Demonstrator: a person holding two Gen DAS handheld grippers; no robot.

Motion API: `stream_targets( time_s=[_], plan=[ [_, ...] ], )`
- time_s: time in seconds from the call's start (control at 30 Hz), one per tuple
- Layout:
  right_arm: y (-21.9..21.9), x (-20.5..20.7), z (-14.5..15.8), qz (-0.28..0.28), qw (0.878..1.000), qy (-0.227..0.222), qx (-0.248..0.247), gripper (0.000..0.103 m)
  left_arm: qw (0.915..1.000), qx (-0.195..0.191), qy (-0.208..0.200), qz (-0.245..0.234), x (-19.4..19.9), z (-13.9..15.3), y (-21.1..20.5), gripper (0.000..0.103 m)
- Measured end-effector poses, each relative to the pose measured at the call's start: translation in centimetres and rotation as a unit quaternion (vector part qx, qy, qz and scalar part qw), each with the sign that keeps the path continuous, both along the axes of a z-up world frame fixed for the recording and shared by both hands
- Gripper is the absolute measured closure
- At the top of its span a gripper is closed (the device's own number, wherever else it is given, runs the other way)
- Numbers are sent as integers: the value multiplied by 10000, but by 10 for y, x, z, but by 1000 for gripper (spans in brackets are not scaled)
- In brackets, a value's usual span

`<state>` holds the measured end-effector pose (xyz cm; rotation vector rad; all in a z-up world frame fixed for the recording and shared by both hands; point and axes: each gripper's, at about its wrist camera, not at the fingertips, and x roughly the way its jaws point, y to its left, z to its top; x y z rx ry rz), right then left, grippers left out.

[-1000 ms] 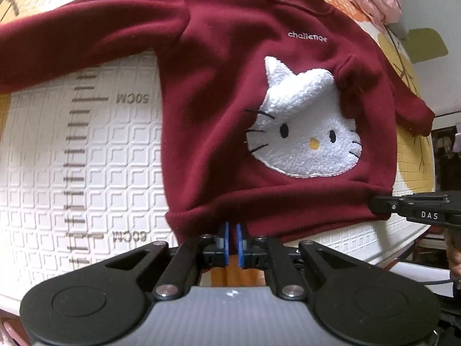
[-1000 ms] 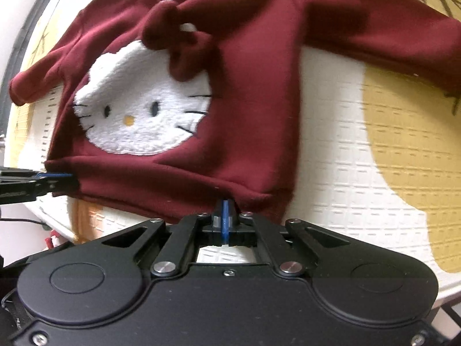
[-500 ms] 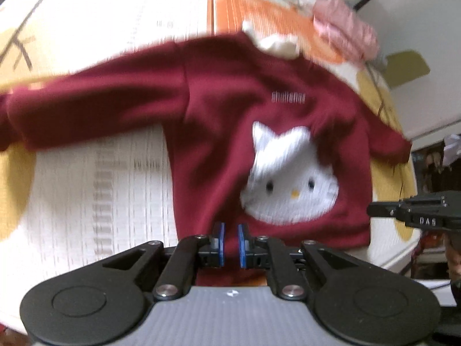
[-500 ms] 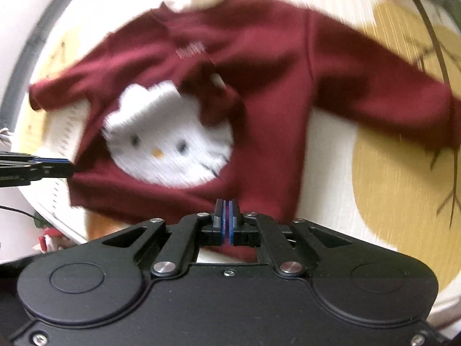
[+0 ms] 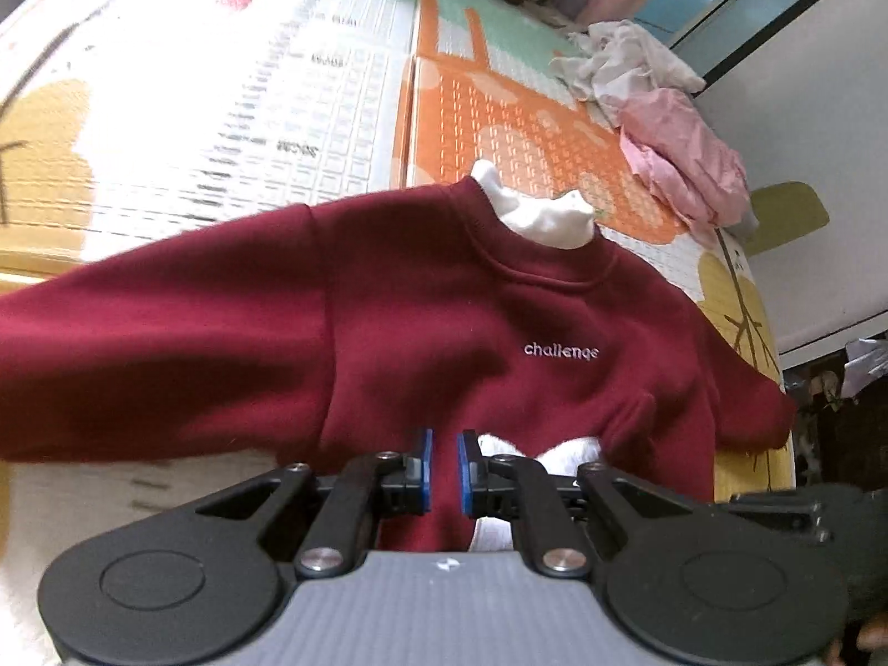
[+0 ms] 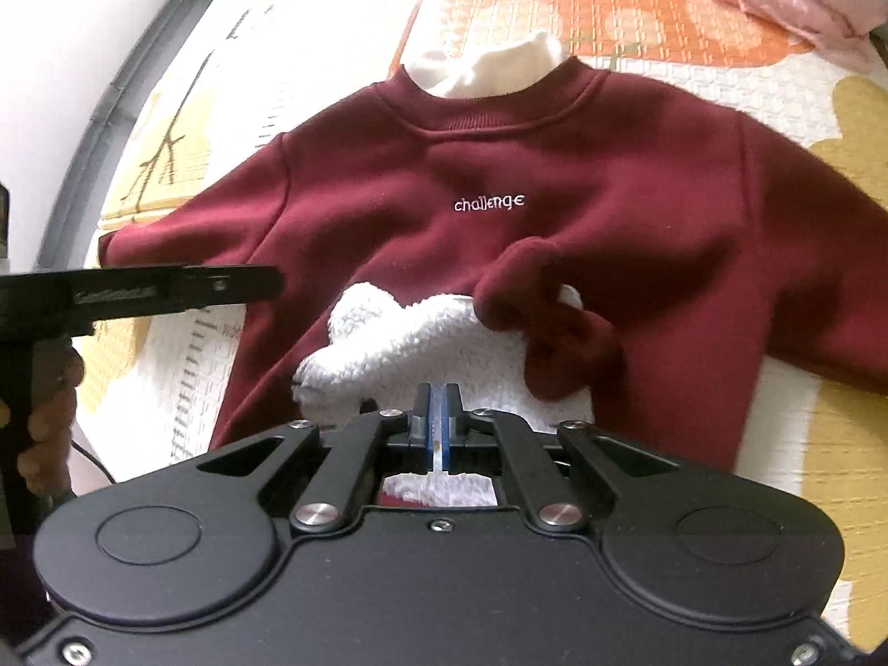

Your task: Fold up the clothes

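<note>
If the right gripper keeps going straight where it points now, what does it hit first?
Most likely the white fleecy cat face on the maroon sweatshirt, right ahead of the right gripper; its fingers are shut. Depth is unclear.

A patterned foam play mat (image 5: pixel 333 111) in white, orange and yellow covers the floor; a yellow-green chair seat (image 5: pixel 788 216) stands beyond it.
</note>
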<state>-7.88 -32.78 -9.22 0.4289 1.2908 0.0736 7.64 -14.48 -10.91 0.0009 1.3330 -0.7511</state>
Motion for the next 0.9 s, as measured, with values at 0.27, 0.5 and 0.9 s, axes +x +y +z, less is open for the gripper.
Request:
stream_targets(
  time_s=[0.27, 0.5, 0.9],
  plan=[
    [-1, 2, -38, -91, 9985, 457, -287, 103, 9967, 510, -294, 557, 22, -27, 0, 99],
    [-3, -7, -43, 39, 9978, 545, -375, 103, 9938, 632, -444, 806, 47, -25, 13, 99],
    [-9, -33, -49, 75, 9970, 671, -373, 103, 9689, 1196, -1176, 1821, 98, -11, 52, 95]
  ],
)
